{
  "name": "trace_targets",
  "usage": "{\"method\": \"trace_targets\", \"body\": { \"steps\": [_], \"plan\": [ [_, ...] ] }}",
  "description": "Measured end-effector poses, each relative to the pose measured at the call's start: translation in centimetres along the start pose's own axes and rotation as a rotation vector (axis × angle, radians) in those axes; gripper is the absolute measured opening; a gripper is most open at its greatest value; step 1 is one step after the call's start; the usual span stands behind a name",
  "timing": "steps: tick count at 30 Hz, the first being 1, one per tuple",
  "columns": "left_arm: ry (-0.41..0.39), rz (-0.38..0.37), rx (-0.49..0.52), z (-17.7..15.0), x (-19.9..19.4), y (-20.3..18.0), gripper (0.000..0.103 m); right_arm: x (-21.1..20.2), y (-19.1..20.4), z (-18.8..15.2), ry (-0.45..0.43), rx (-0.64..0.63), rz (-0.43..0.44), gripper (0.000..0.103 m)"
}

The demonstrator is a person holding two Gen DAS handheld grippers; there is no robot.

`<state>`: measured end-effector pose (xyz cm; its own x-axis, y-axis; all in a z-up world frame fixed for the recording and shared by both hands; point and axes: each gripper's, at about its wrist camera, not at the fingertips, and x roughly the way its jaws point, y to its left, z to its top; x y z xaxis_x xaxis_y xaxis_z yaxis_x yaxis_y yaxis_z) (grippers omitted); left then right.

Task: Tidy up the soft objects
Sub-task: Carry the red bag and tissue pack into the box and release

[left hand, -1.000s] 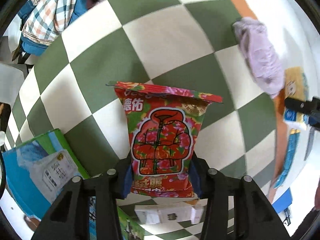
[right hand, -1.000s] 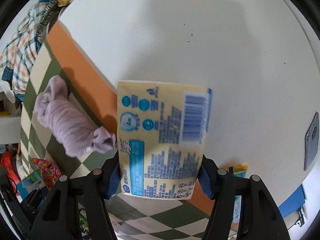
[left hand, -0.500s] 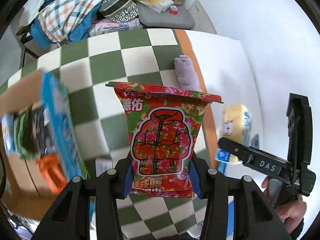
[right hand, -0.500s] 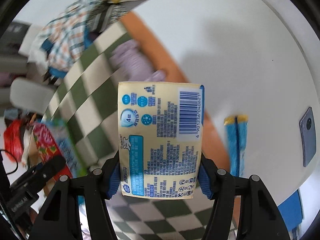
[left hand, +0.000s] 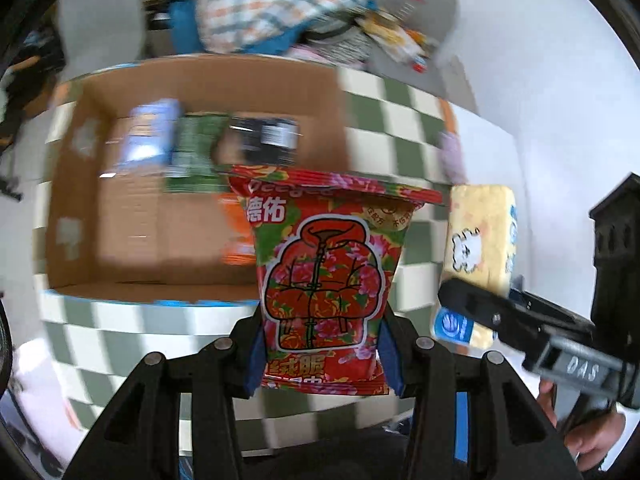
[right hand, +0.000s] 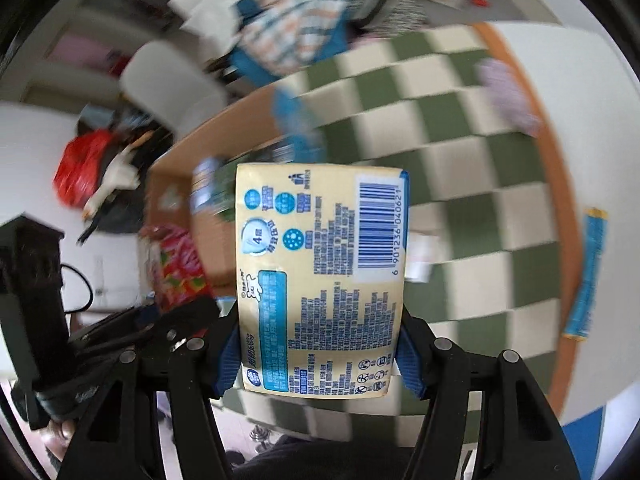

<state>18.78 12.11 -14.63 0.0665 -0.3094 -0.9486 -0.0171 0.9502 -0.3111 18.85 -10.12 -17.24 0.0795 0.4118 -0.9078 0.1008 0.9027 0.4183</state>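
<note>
- My left gripper [left hand: 322, 364] jaws are pinching the red floral tissue pack [left hand: 326, 276] by its lower end, long axis pointing away from me
- My right gripper [right hand: 318, 360] jaws are clamping the yellow tissue pack [right hand: 320, 276] the same way
- The open cardboard box [left hand: 160, 220] is lying ahead-left; I am judging the left hand nearer, so it drops first
</note>
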Motion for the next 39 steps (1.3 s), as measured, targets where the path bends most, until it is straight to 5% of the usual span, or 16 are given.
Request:
{"method": "trace_targets", "body": {
  "steps": [6, 11, 20, 27, 35, 39],
  "plan": [
    [-0.009, 0.100, -0.079, 2.6, -1.0, 8.6, 0.043, 5.2, 10.4, 0.0, 0.019, -0.115, -0.008, 0.065],
    [0.053, 0.138, -0.125, 4.8, 1.0, 14.0, 0.043, 10.1, 15.2, 0.6, 0.034, -0.158, -0.064, 0.066],
    [0.179, 0.133, -0.146, 6.3, 6.5, 17.5, 0.044, 17.3, 17.1, 1.7, 0.092, -0.167, -0.148, 0.066],
    [0.198, 0.139, -0.146, 6.4, 7.3, 17.4, 0.045, 19.8, 17.4, 2.0, 0.127, -0.186, -0.175, 0.070],
    [0.110, 0.165, -0.148, 5.6, 5.2, 17.5, 0.086, 19.1, 16.4, 2.1, 0.111, -0.190, -0.232, 0.094],
    [0.074, 0.200, -0.152, 4.4, 4.4, 17.1, 0.096, 17.9, 15.9, 1.7, 0.095, -0.201, -0.280, 0.103]
  ]
}}
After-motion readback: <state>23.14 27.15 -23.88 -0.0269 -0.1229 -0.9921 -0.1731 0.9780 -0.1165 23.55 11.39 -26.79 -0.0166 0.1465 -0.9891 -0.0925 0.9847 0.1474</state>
